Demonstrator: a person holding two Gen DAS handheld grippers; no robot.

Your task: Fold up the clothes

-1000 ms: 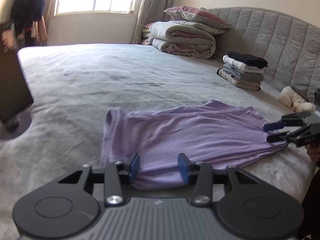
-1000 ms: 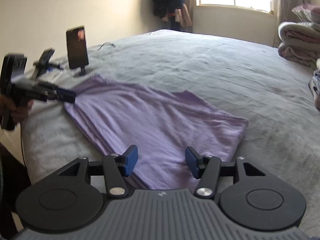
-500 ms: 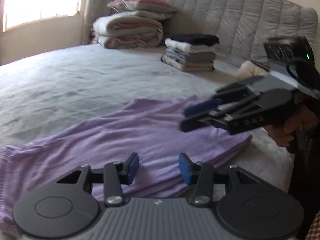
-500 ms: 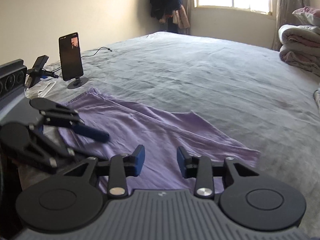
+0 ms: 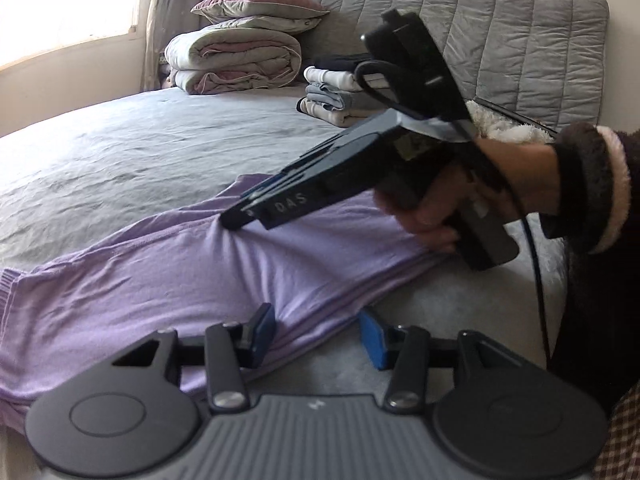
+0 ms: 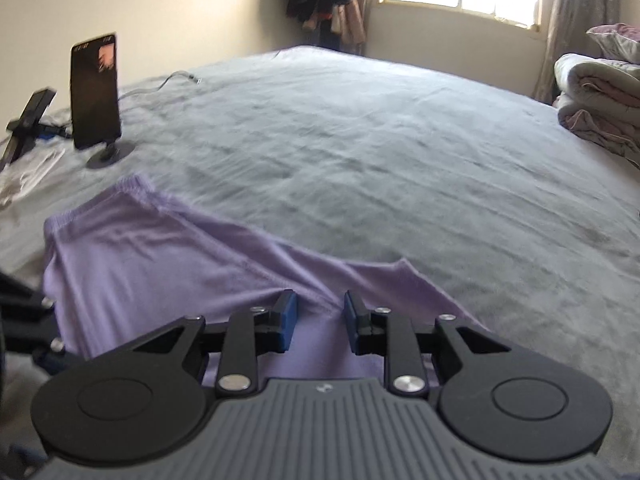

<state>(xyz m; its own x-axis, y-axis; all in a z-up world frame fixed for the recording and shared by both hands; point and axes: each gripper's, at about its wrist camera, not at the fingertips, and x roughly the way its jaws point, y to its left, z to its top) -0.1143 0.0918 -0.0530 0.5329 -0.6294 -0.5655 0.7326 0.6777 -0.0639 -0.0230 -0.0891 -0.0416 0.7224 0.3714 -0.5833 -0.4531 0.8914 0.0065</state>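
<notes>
A lilac garment [image 5: 160, 272] lies flat along the near side of the grey bed [image 5: 140, 160]. My left gripper [image 5: 318, 336] is low at the garment's near folded edge. Its jaws are opening slightly; the edge runs between them and the left pad [image 5: 264, 330] touches the cloth. My right gripper [image 5: 231, 221], held by a hand in a dark sleeve, has its tips pushed into the cloth's middle, where puckers radiate. In the right wrist view the right gripper [image 6: 319, 318] is closing around a raised ridge of the garment [image 6: 160, 256], with gaps still beside the pads.
A stack of folded clothes [image 5: 332, 96] and folded duvets with a pillow [image 5: 236, 60] sit by the quilted headboard [image 5: 500, 40]. A white fluffy item [image 5: 504, 130] lies near it. A phone on a stand [image 6: 96, 92] stands at the bed's far-left corner.
The right gripper came in from the garment's end to its middle, dropped onto the cloth, and its jaws narrowed. The left gripper slid along the near edge and turned toward the headboard.
</notes>
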